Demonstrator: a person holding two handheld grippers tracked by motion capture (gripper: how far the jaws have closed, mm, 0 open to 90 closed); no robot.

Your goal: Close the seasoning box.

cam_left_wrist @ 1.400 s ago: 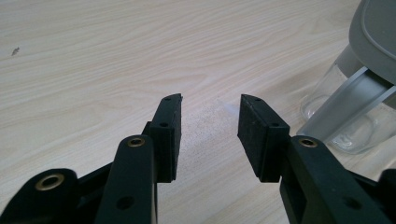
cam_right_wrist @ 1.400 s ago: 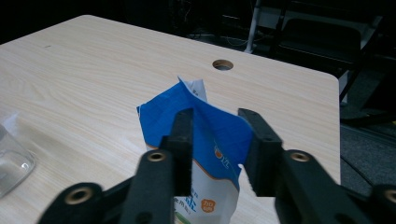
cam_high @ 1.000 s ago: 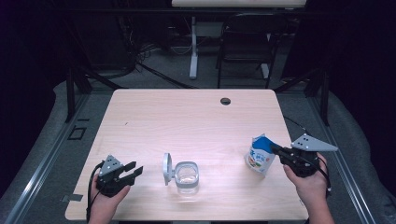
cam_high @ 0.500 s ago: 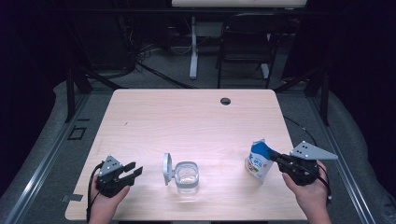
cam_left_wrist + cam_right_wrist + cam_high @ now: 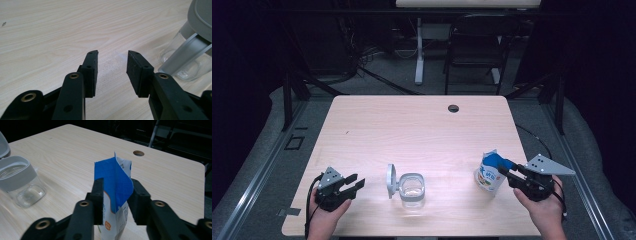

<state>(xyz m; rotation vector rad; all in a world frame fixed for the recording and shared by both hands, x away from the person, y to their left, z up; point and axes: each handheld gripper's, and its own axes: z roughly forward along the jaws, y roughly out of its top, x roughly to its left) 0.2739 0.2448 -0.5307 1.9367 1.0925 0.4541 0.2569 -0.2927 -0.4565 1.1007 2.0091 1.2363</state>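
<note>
**Right jaws straddle the carton's peak**

My right gripper [image 5: 508,170] sits at the table's right front edge, and its jaws have just been opening; they now flank the folded top of the blue-and-white paper milk carton [image 5: 115,195]. I read them as loosely about it, the pads close but not clearly pressing. The carton stands upright, long axis vertical, directly ahead of these jaws and toward the table's middle, far nearer this hand than the other. Its gable is creased, the spout flared. My left gripper [image 5: 353,183] rests half-open on bare wood, holding nothing, just beside the clear glass jar with its grey hinged lid [image 5: 411,188].
</note>
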